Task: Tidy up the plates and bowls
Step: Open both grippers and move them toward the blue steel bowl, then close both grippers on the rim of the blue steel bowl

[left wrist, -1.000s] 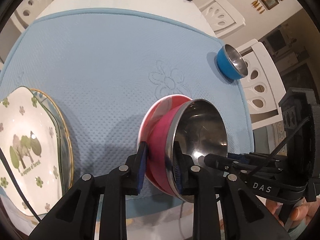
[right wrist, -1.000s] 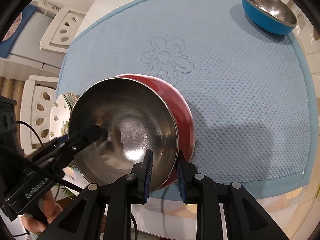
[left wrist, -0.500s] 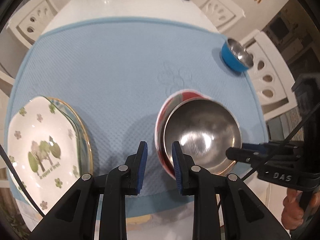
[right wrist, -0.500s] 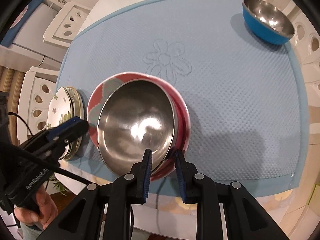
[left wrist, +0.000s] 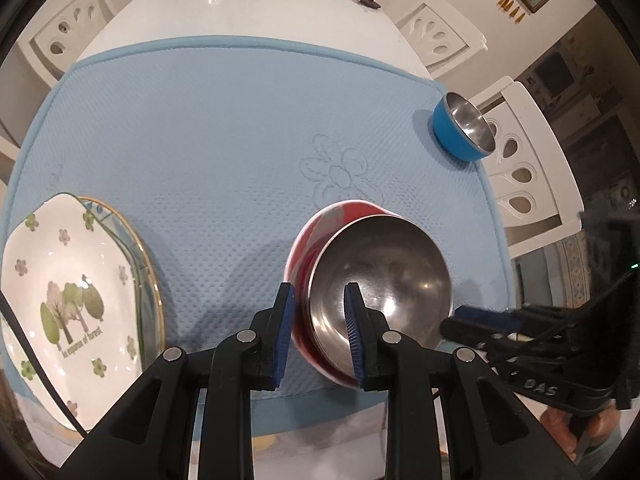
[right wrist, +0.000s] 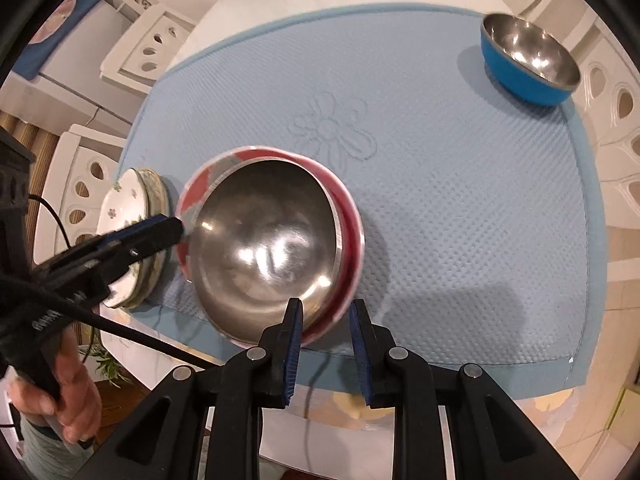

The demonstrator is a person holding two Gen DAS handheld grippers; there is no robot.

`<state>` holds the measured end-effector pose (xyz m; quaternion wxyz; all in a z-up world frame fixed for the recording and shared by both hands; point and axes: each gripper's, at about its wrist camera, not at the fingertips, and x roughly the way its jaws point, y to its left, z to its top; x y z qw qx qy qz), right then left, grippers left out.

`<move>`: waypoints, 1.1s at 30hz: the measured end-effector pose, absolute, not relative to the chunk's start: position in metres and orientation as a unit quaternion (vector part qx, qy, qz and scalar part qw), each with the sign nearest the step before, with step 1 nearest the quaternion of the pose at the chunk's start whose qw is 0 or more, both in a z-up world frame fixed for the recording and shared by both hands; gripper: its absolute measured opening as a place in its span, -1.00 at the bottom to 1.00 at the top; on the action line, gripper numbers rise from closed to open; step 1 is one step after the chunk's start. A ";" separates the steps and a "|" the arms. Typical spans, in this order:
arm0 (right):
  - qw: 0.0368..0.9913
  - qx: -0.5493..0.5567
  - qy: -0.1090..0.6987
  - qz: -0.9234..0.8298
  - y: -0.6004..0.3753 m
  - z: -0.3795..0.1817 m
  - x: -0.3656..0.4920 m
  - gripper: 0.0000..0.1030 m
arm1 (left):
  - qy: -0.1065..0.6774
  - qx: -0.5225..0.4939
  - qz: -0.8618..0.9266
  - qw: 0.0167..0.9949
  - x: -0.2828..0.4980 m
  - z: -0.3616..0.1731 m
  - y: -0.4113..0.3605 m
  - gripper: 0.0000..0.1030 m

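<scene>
- the red bowl (left wrist: 304, 240), steel-lined, sits at the near edge of the blue mat (left wrist: 208, 128), tipped so its steel inside faces up and toward the right-hand side in the left wrist view.
- the left gripper (left wrist: 318, 332) has its jaws narrow, straddling the bowl's near rim: one blue pad lies outside the red wall and the other inside the steel; whether the pads actually press the rim cannot be told.
- the right gripper (right wrist: 326, 344) also has its jaws narrow, over the opposite side of the same bowl (right wrist: 352, 232); in its own view the rim sits just ahead of the left pad, and a grip cannot be confirmed.
- a blue bowl (left wrist: 452, 132), steel inside, stands well apart at the far right corner of the mat.
- a stack of plates (left wrist: 60, 304), the top one white with trees and small flowers, rests at the mat's left edge, near the red bowl but not touching it.
- a hand (right wrist: 68, 404) holds the left gripper's handle.
- the mat lies on a white table (left wrist: 240, 12).
</scene>
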<state>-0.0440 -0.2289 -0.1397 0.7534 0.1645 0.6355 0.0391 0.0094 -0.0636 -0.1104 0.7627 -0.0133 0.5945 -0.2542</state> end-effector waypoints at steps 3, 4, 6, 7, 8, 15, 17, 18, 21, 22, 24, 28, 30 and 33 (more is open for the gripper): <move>0.731 0.194 0.653 0.042 -0.237 -0.159 -0.044 -0.56 | 0.597 -0.009 -0.253 0.761 0.010 -0.112 -0.072 -0.56; 0.727 0.209 0.652 0.047 -0.241 -0.164 -0.045 -0.56 | 0.596 -0.006 -0.254 0.762 0.010 -0.111 -0.073 -0.56; 0.722 0.228 0.651 0.049 -0.245 -0.166 -0.046 -0.56 | 0.595 0.000 -0.255 0.762 0.011 -0.108 -0.076 -0.56; 0.723 0.234 0.648 0.052 -0.247 -0.163 -0.046 -0.56 | 0.593 0.001 -0.256 0.763 0.012 -0.107 -0.078 -0.56; 0.726 0.234 0.644 0.053 -0.249 -0.160 -0.046 -0.56 | 0.593 0.002 -0.256 0.764 0.013 -0.106 -0.079 -0.56; 0.756 0.247 0.605 0.040 -0.279 -0.125 -0.040 -0.56 | 0.578 0.006 -0.276 0.768 0.037 -0.089 -0.108 -0.56; 0.772 0.263 0.579 0.023 -0.298 -0.113 -0.038 -0.56 | 0.568 0.015 -0.292 0.769 0.046 -0.079 -0.125 -0.56; 0.785 0.266 0.560 0.003 -0.313 -0.103 -0.037 -0.56 | 0.563 0.019 -0.305 0.768 0.053 -0.073 -0.137 -0.56; 0.824 0.259 0.502 -0.043 -0.347 -0.072 -0.037 -0.48 | 0.546 0.034 -0.346 0.762 0.074 -0.056 -0.174 -0.56; 0.836 0.262 0.479 -0.061 -0.363 -0.061 -0.037 -0.30 | 0.539 0.036 -0.359 0.761 0.083 -0.051 -0.189 -0.49; 0.847 0.286 0.442 -0.081 -0.391 -0.049 -0.035 0.18 | 0.535 0.031 -0.379 0.754 0.101 -0.047 -0.214 -0.17; 0.838 0.328 0.423 -0.105 -0.438 -0.055 -0.023 0.23 | 0.553 0.005 -0.401 0.731 0.142 -0.059 -0.261 0.37; 0.831 0.340 0.426 -0.112 -0.450 -0.067 -0.013 0.23 | 0.570 0.016 -0.403 0.716 0.161 -0.073 -0.285 0.37; 0.812 0.356 0.447 -0.117 -0.462 -0.097 0.005 0.23 | 0.574 0.036 -0.406 0.711 0.175 -0.094 -0.311 0.34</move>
